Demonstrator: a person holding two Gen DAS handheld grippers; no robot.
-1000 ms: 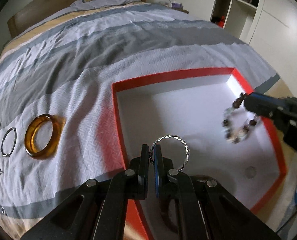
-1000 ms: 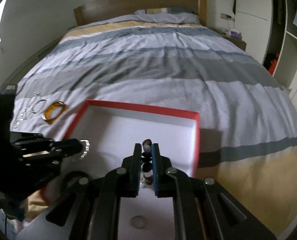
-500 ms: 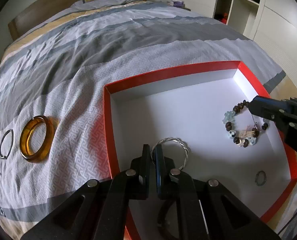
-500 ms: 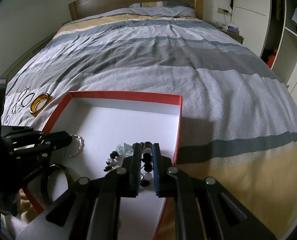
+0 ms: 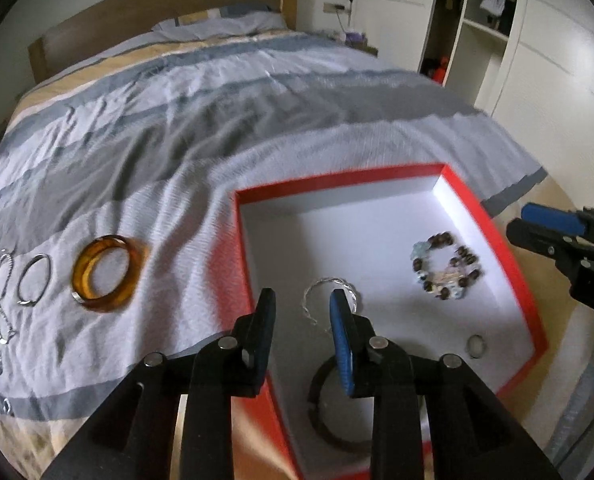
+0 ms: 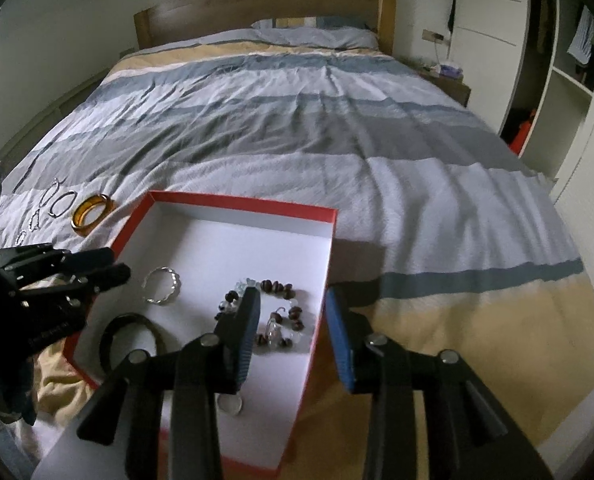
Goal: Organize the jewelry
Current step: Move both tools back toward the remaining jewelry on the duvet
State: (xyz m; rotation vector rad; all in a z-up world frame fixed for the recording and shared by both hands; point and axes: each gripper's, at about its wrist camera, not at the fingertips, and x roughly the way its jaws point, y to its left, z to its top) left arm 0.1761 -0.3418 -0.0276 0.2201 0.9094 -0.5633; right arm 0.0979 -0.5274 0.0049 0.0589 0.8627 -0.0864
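The left tool (image 5: 301, 308) has just been opening, nothing pinched; the twisted silver bangle (image 5: 329, 296) lies on the red box (image 5: 337, 178) floor just beyond its tips; the right tool (image 6: 291, 308), likewise just parted and empty, hangs above the beaded bracelet (image 6: 273, 312) lying in the box on the bed (image 6: 297, 120).

Striped bed (image 6: 317, 128) with wooden headboard (image 6: 265, 12) against pale wall; white open wardrobe (image 6: 561, 80) at right.
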